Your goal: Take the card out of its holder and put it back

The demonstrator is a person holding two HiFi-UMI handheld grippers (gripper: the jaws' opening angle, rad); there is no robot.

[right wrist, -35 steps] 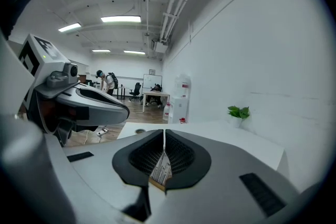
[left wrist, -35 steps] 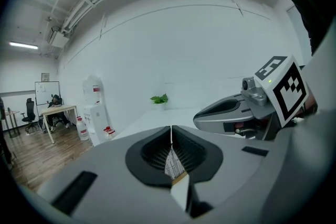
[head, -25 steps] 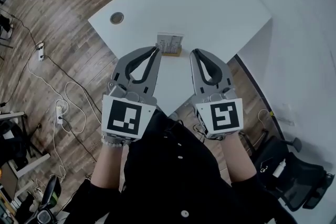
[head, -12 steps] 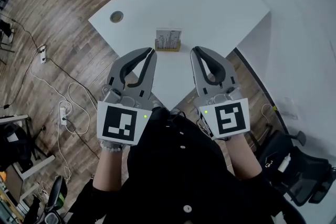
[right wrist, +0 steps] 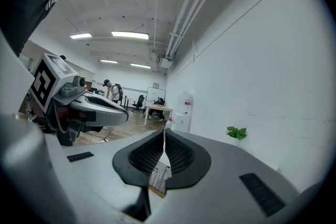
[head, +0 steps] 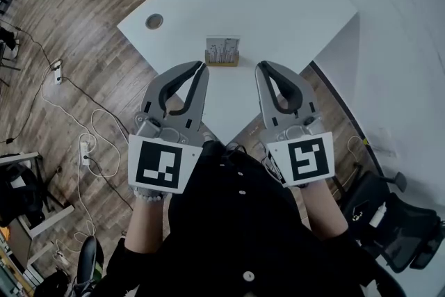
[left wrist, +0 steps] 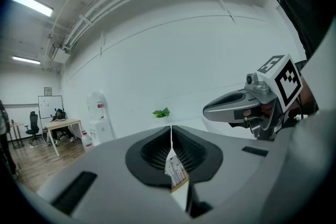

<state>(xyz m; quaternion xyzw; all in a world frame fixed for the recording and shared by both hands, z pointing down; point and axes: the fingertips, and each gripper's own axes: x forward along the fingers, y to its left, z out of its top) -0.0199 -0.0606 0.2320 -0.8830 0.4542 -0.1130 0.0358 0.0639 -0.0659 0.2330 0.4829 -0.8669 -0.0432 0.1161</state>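
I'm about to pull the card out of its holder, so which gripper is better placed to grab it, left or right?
Left, narrowly. The left gripper has its tips a little nearer the card in its holder than the right gripper. Both are shut and empty, so it must open first.

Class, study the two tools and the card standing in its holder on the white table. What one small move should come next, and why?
Probably open the right tool and ease it forward toward the card. Its jaws are together and hold nothing, the left tool likewise, and both sit short of the holder where the card stands. Shut jaws cannot take the card.
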